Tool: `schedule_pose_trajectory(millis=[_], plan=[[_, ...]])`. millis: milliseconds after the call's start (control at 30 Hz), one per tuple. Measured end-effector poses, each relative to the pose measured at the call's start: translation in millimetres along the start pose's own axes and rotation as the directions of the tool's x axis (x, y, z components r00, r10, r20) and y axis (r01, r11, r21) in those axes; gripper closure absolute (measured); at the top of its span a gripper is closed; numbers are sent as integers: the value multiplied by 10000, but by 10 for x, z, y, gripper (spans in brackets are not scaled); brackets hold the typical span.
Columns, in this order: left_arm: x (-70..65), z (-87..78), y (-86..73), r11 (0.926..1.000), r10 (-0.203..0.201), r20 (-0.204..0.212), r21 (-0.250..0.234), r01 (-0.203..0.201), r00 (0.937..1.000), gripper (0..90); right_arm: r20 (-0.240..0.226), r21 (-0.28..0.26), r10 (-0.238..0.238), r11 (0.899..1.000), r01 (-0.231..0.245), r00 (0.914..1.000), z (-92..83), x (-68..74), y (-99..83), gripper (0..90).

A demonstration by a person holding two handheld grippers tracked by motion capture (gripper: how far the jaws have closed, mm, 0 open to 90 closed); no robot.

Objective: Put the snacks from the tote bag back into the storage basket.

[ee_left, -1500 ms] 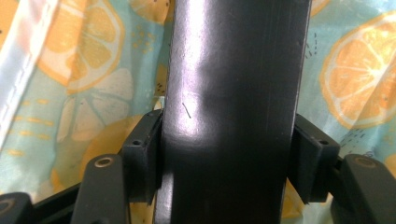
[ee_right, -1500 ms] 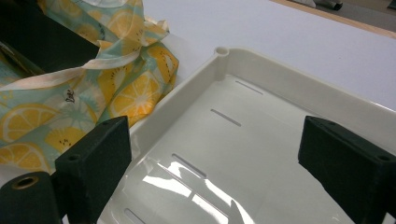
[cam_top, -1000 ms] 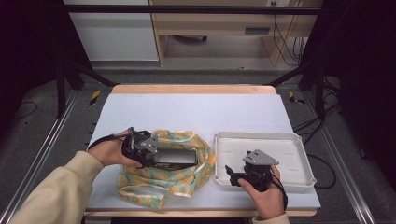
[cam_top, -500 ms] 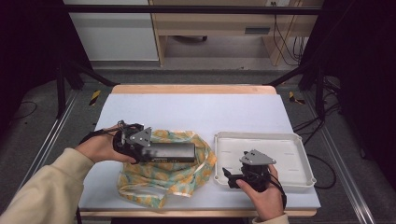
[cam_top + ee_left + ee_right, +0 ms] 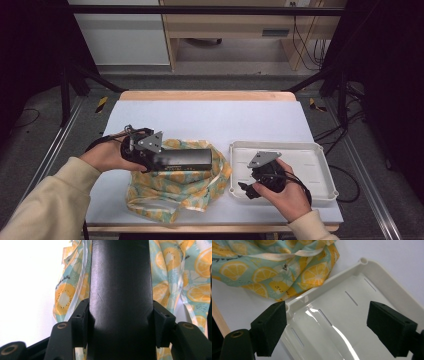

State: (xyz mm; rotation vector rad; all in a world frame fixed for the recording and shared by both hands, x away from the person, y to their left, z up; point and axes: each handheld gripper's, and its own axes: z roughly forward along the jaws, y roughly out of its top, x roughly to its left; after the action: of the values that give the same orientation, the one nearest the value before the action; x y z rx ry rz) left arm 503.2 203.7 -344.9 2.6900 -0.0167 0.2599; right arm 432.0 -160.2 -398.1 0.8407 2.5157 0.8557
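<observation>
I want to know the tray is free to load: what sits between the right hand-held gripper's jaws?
Nothing is held. In the right gripper view the right hand-held gripper stands open over the bare floor of the white tray.

A: Item one, long black box (image 5: 121, 290)?
B: Matt, smooth, one fine scratch; looks like card or plastic, cannot tell which.
A: Lemon-print bag (image 5: 172, 192)?
B: Soft woven cloth, matt, cream ribbon trim.
A: Tray (image 5: 372, 270)?
B: White moulded plastic, glossy, slotted floor.
A: Counter (image 5: 210, 117)?
B: Pale matt covering, bare wood edge.
A: Fingers (image 5: 270, 327)?
B: Black, matt, foam-like pads.
</observation>
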Motion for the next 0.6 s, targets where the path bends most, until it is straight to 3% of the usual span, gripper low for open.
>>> schedule_pose_trajectory(millis=[300,533,600], plan=[[-7,-74,62,10000,-29,-77,14,29,10000,427,-680,220,-1237,9919,1254,9900,-55,-118,309,156],[-23,-94,94,10000,-44,-127,36,44,9999,427,-1040,545,-1544,9855,1607,9825,-87,-152,474,93],[-25,-113,113,9999,-31,-171,115,33,9998,427,-1310,626,-1741,9810,1834,9760,-101,-162,512,85]])
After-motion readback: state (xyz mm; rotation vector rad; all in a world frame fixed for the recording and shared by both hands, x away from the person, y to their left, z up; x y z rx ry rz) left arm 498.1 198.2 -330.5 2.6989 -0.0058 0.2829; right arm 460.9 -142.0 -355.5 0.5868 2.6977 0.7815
